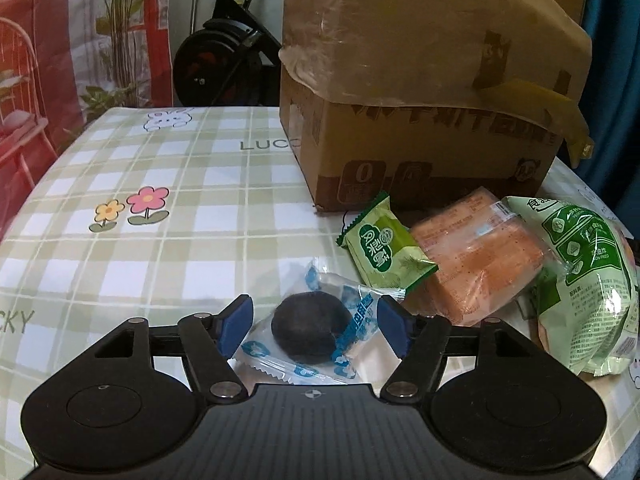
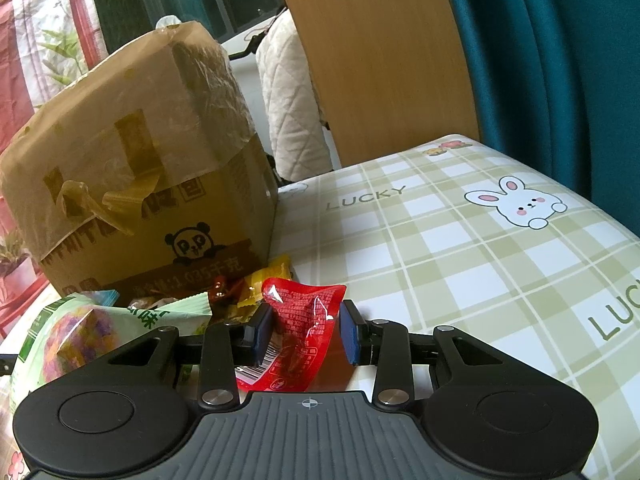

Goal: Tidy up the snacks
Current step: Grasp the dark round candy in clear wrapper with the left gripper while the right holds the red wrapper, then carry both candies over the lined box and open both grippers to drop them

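Note:
A clear-and-blue packet with a dark round snack lies on the checked tablecloth, between the jaws of my left gripper. The blue pads stand just off its sides, so the left gripper is open. In the right wrist view my right gripper is shut on a red snack packet, which stands upright between the pads just above the cloth. A taped cardboard box with a raised flap stands beyond both grippers.
A small green packet, an orange-wrapped pack and a big green bag lie in front of the box. Yellow and brown candies sit by the box. A wooden chair back stands behind the table.

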A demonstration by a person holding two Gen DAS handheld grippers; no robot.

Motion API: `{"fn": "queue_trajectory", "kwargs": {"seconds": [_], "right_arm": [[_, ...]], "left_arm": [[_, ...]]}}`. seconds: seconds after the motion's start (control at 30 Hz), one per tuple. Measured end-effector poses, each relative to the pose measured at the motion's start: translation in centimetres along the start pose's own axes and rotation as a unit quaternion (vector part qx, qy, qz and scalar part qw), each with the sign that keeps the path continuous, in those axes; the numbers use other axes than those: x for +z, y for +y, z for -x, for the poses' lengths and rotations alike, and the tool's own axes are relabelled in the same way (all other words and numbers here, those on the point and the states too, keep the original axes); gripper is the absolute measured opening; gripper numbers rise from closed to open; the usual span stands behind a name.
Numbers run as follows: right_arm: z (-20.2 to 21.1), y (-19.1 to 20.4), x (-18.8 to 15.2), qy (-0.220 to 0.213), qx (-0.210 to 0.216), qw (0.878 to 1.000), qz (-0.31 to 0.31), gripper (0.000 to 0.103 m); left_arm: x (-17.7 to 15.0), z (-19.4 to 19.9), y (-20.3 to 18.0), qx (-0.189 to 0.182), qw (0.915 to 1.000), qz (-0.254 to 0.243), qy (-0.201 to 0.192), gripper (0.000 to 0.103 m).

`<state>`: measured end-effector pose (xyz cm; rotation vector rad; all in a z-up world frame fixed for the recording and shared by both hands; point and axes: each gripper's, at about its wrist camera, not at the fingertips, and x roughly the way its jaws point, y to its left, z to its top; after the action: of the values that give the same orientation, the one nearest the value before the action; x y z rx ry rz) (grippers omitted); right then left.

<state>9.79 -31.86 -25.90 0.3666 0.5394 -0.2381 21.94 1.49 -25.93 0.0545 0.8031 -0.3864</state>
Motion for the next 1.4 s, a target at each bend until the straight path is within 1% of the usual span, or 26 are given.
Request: {"fn": "queue_trajectory", "kwargs": {"seconds": [0.13, 0.2, 0.27, 0.33, 0.43, 0.47, 0.5, 0.53, 0.63, 0.77, 0.9, 1.0, 1.1, 1.23, 1.4], "right_arm": [[0.0, 0.1, 0.0, 0.0, 0.001, 1.0, -0.001, 0.033], [0.0, 0.1, 0.0, 0.0, 0.001, 1.0, -0.001, 0.033], [0.0, 0.1, 0.0, 0.0, 0.0, 1.0, -0.001, 0.033], [0.0, 0.1, 0.0, 0.0, 0.0, 1.0, -0.001, 0.033], [0.0, 0.1, 0.0, 0.0, 0.0, 1.0, -0.001, 0.034], [0.0, 0.0, 0.0, 0.0, 0.0, 1.0, -0.001, 0.034], [0.0, 0.0, 0.0, 0.001, 0.001, 1.0, -0.001, 0.034], [-0.1, 0.0, 0.0, 0.001, 0.001, 1.0, -0.001, 0.034], [-0.1, 0.0, 0.0, 0.003, 0.001, 1.0, 0.0, 0.034], [-0.2, -0.1, 0.0, 0.003, 0.001, 1.0, 0.0, 0.034], [0.0, -0.2, 0.0, -0.001, -0.003, 1.0, -0.005, 0.034], [0.2, -0.2, 0.3, -0.005, -0.015, 1.0, -0.005, 0.034], [0.9, 0.1, 0.7, -0.012, -0.016, 1.0, -0.004, 0.033], [2.6, 0.6, 2.5, -0.043, -0.01, 0.999, 0.002, 0.033], [5.0, 2.0, 6.6, -0.101, 0.007, 0.995, 0.028, 0.033]], "left_arm": [[-0.3, 0.4, 0.6, -0.015, 0.9998, 0.007, 0.008, 0.071], [-0.6, 0.4, 0.5, -0.018, 0.9998, -0.002, 0.009, 0.071], [-0.8, 0.2, 0.2, -0.009, 0.9998, -0.009, 0.013, 0.071], [-0.8, -0.4, 0.3, 0.01, 0.9997, -0.003, 0.024, 0.071], [-0.7, -0.8, 0.3, 0.03, 0.9993, 0.013, 0.017, 0.07], [-0.6, -0.8, 0.3, 0.035, 0.9991, 0.018, 0.017, 0.068], [-0.5, -0.8, 0.2, 0.038, 0.999, 0.019, 0.016, 0.063], [-0.5, -0.6, 0.1, 0.038, 0.999, 0.018, 0.013, 0.051], [-0.5, -0.1, -0.1, 0.044, 0.9987, 0.025, 0.008, 0.049], [-0.2, 1.3, 0.2, 0.054, 0.9973, 0.049, -0.011, 0.049], [1.1, 2.9, 0.9, 0.049, 0.9947, 0.083, -0.034, 0.049], [2.3, 4.3, 0.5, 0.049, 0.9938, 0.083, -0.055, 0.049], [3.7, 5.7, 0.1, 0.044, 0.9927, 0.081, -0.078, 0.049], [5.7, 7.3, -0.8, 0.035, 0.99, 0.079, -0.112, 0.049], [8.4, 8.6, -2.3, 0.022, 0.9856, 0.072, -0.152, 0.049]]}}
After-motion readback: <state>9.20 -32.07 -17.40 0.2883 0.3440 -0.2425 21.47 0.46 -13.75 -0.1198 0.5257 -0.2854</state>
